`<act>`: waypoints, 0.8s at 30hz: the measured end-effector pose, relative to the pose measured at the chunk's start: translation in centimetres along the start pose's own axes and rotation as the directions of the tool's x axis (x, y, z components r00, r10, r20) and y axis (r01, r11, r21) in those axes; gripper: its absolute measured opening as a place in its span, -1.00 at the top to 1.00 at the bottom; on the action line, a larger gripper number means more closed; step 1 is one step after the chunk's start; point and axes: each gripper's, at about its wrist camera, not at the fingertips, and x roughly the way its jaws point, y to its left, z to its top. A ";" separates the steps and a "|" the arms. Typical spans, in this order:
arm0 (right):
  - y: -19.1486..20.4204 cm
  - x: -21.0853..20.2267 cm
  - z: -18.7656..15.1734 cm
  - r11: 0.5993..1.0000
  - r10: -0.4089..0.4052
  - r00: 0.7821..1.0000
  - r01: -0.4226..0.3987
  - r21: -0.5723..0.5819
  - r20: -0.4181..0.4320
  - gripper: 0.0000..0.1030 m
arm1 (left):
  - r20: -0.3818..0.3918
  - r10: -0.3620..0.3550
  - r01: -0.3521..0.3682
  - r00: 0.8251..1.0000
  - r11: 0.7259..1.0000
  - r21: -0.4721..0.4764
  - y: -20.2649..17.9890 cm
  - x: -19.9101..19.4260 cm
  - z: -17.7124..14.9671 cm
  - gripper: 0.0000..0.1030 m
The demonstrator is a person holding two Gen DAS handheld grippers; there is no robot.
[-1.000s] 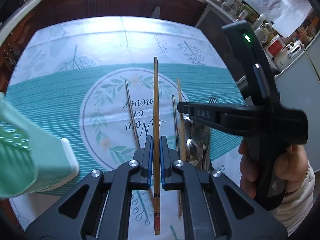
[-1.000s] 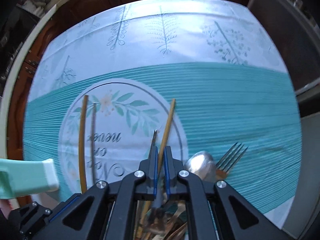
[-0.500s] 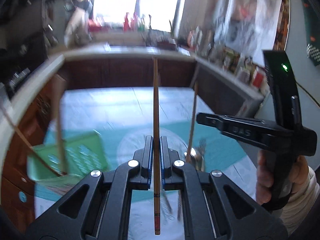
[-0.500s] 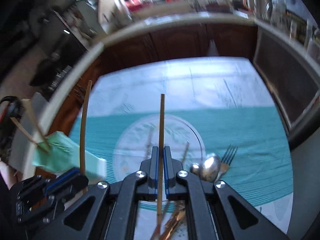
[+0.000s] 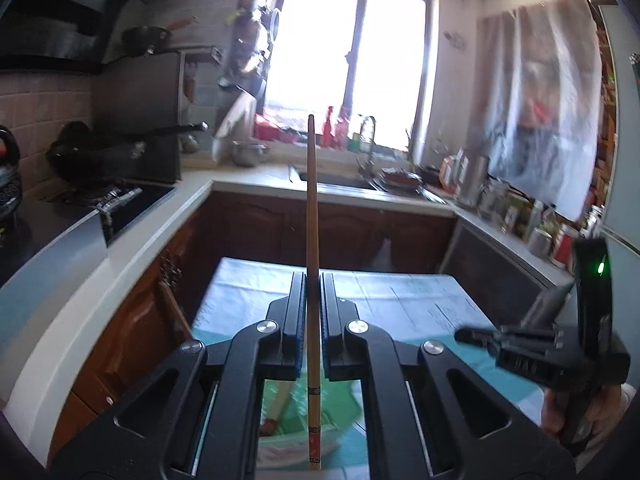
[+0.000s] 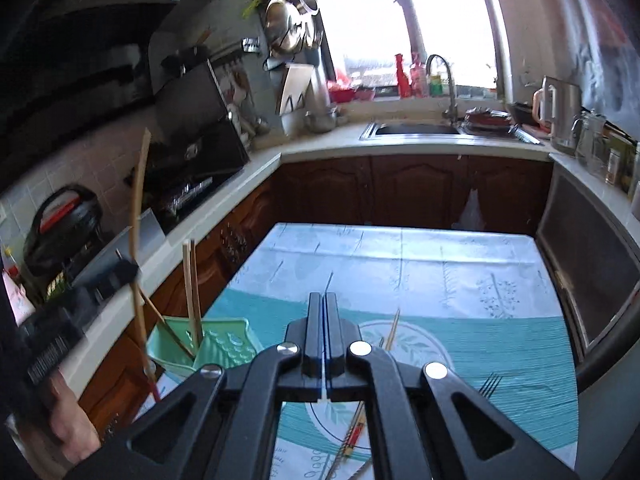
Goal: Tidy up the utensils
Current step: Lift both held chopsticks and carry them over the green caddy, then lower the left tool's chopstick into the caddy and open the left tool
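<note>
My left gripper is shut on a wooden chopstick that stands upright, its decorated lower end above the green utensil basket. In the right wrist view the left gripper holds that chopstick over the basket, which has several chopsticks standing in it. My right gripper is shut with nothing between its jaws; it also shows in the left wrist view. A chopstick lies on the table beyond the right gripper, another beneath it.
A fork lies on the teal tablecloth at the right. Counters, a stove and a sink surround the table. Brown cabinets stand close to the table's left and far edges.
Both grippers have tilted up from the table to level. The chopstick that the right gripper held is no longer in it. The left gripper has carried its chopstick over the basket.
</note>
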 end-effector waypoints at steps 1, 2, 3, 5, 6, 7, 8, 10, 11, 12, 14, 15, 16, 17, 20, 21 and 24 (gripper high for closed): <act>0.0 0.1 -0.4 1.000 0.000 1.000 0.000 0.005 -0.015 1.00 | 0.016 0.005 -0.005 1.000 1.000 0.001 0.7 0.6 -0.1 0.92; -0.2 1.2 -0.6 1.000 0.004 0.999 -0.003 0.015 -0.045 1.00 | 0.028 0.010 -0.010 1.000 1.000 0.005 1.3 1.0 -0.1 0.92; -0.5 1.9 -1.0 1.000 0.001 0.998 0.000 0.023 -0.064 1.00 | 0.038 0.019 -0.019 0.999 1.000 0.009 1.7 1.4 -0.3 0.92; -0.9 3.1 -1.5 0.999 -0.002 0.995 0.006 0.041 -0.103 1.00 | 0.055 0.039 -0.040 0.998 0.999 0.023 2.2 2.3 -0.4 0.92; -1.1 3.6 -1.8 0.999 -0.004 0.993 0.010 0.047 -0.114 1.00 | 0.063 0.048 -0.049 0.997 0.998 0.025 2.3 2.6 -0.5 0.92; -1.3 4.2 -2.0 0.999 -0.017 0.992 0.023 0.049 -0.126 1.00 | 0.069 0.049 -0.051 0.996 0.998 0.026 2.1 2.8 -0.7 0.92; -1.6 4.7 -2.3 0.998 -0.026 0.991 0.033 0.050 -0.135 1.00 | 0.091 0.052 -0.055 0.994 0.998 0.026 2.6 2.8 -0.6 0.92; -1.9 5.5 -2.6 0.997 -0.029 0.988 0.039 0.063 -0.152 1.00 | 0.126 0.063 -0.068 0.990 0.997 0.033 2.3 3.0 -0.6 0.92; -2.4 6.1 -2.8 0.996 -0.032 0.985 0.046 0.076 -0.168 1.00 | 0.140 0.072 -0.077 0.988 0.996 0.033 2.6 3.0 -0.4 0.92; -2.7 6.7 -2.9 0.995 -0.029 0.983 0.046 0.089 -0.182 1.00 | 0.150 0.072 -0.077 0.986 0.997 0.032 2.5 3.1 -0.3 0.92; -3.5 7.8 -3.1 0.991 -0.017 0.976 0.044 0.124 -0.216 1.00 | 0.165 0.069 -0.073 0.984 0.997 0.021 2.7 3.1 0.0 0.92; -4.0 8.5 -3.3 0.988 -0.004 0.971 0.041 0.149 -0.240 1.00 | 0.173 0.068 -0.072 0.983 0.997 0.018 2.8 3.1 0.1 0.92; -4.3 9.1 -3.3 0.985 0.004 0.967 0.040 0.167 -0.254 1.00 | 0.181 0.068 -0.072 0.981 0.997 0.017 3.0 3.1 0.1 0.92; -5.1 10.0 -3.5 0.979 0.017 0.958 0.041 0.198 -0.286 1.00 | 0.188 0.070 -0.075 0.980 0.997 0.017 3.0 3.1 -0.1 0.92; -6.6 12.1 -4.0 0.962 0.040 0.938 0.057 0.267 -0.345 0.99 | 0.180 0.061 -0.066 0.982 0.998 0.019 3.2 3.8 -1.1 0.92; -7.0 12.8 -4.3 0.956 0.045 0.930 0.066 0.285 -0.365 0.99 | 0.174 0.062 -0.066 0.983 0.998 0.017 3.3 4.0 -1.6 0.92; -7.8 14.7 -5.0 0.946 0.054 0.903 0.091 0.312 -0.427 0.99 | 0.151 0.058 -0.059 0.987 0.998 0.002 3.5 5.0 -2.8 0.92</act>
